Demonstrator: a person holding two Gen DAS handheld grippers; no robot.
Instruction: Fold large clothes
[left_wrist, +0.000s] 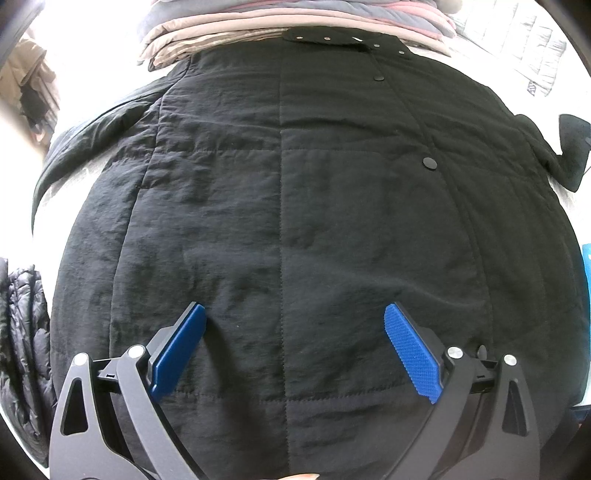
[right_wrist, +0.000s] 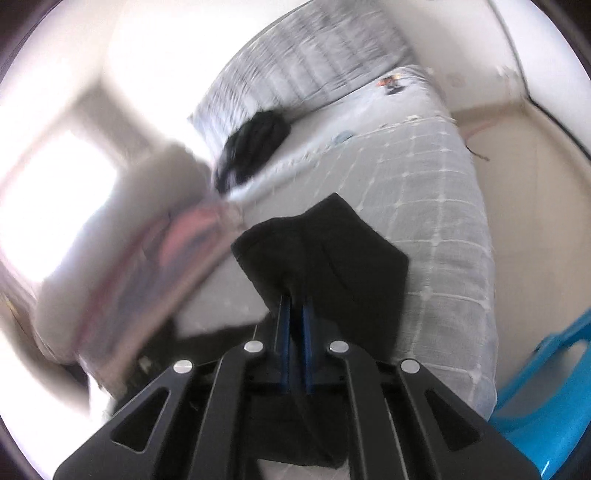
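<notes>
With the black coat spread across the bed, the left hand-held gripper gapes empty above it while the right hand-held gripper pinches one thin fabric edge, which could slip free.

A black quilted coat lies spread on the checked grey bed.

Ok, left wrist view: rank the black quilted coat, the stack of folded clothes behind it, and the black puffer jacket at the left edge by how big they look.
1. black quilted coat, fills most of the view.
2 and 3. stack of folded clothes and black puffer jacket look alike in area; both are cut off by the frame and the stack lies farther back, so no ranking.
</notes>
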